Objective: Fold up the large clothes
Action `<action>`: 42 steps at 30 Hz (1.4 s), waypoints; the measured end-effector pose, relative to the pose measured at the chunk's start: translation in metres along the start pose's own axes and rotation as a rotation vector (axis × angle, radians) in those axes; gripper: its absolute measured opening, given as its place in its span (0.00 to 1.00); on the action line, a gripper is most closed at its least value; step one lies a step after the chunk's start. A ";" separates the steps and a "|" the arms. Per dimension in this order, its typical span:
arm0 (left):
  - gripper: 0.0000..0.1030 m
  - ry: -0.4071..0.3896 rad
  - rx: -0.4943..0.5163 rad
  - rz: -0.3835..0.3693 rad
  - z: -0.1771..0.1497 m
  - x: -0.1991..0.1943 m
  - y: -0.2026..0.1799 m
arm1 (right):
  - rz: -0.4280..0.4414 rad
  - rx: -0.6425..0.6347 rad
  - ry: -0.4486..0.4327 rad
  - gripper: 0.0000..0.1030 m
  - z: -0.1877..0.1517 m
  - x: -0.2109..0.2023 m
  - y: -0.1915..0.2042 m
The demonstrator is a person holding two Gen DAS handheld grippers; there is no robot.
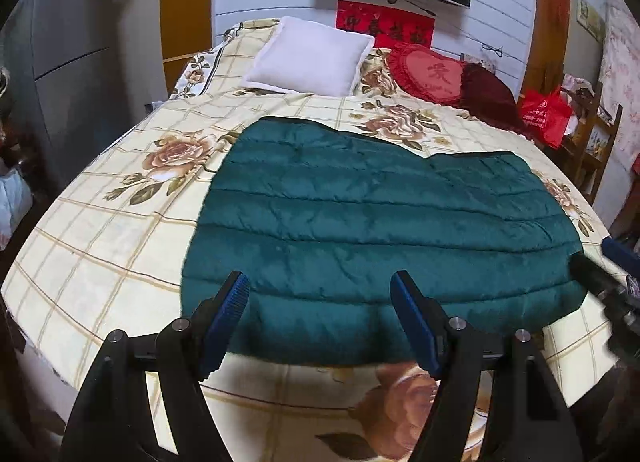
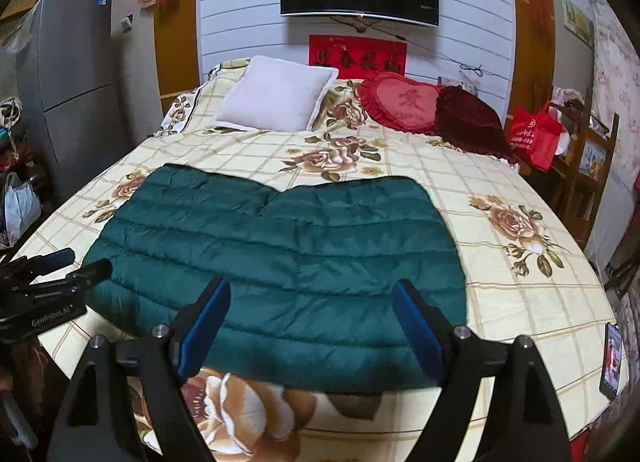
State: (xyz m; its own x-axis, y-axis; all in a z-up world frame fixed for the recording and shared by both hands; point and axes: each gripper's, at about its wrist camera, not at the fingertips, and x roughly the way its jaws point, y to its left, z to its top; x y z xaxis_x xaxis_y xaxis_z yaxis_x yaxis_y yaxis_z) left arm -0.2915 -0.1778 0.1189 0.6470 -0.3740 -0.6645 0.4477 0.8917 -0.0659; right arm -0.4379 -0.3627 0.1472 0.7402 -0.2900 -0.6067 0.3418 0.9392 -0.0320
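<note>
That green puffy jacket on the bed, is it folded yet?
Partly, it seems: the green jacket lies flat in a compact rectangle on the floral bedspread. Nothing is in hand; the left gripper and right gripper are open above it. Further folds may remain.

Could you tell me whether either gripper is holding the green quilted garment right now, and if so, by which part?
Nothing is held. The left gripper and right gripper are both open above the green quilted garment, which lies on the bed.
</note>
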 end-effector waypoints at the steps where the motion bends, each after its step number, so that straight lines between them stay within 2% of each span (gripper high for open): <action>1: 0.74 -0.008 0.006 0.007 -0.001 -0.002 -0.004 | 0.003 0.000 0.004 0.84 -0.002 0.002 0.003; 7: 0.74 -0.061 0.032 0.064 -0.005 -0.011 -0.012 | -0.002 -0.003 0.002 0.85 -0.010 0.006 0.015; 13: 0.74 -0.079 0.019 0.067 -0.007 -0.016 -0.012 | -0.013 0.018 -0.018 0.86 -0.010 0.005 0.014; 21: 0.74 -0.059 0.008 0.070 -0.016 -0.010 -0.011 | -0.003 0.024 -0.005 0.88 -0.018 0.008 0.018; 27: 0.74 -0.068 0.012 0.125 -0.019 -0.009 -0.010 | 0.014 0.025 0.017 0.88 -0.024 0.013 0.022; 31: 0.74 -0.073 -0.003 0.101 -0.020 -0.011 -0.008 | 0.012 0.014 0.008 0.89 -0.024 0.012 0.026; 42: 0.74 -0.065 -0.003 0.115 -0.020 -0.009 -0.007 | 0.016 0.014 0.012 0.89 -0.025 0.011 0.027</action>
State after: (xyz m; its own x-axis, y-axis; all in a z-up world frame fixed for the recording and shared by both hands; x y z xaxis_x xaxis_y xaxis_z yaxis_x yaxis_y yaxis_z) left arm -0.3129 -0.1758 0.1103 0.7325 -0.2847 -0.6183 0.3665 0.9304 0.0058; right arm -0.4351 -0.3364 0.1193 0.7390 -0.2725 -0.6161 0.3377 0.9412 -0.0112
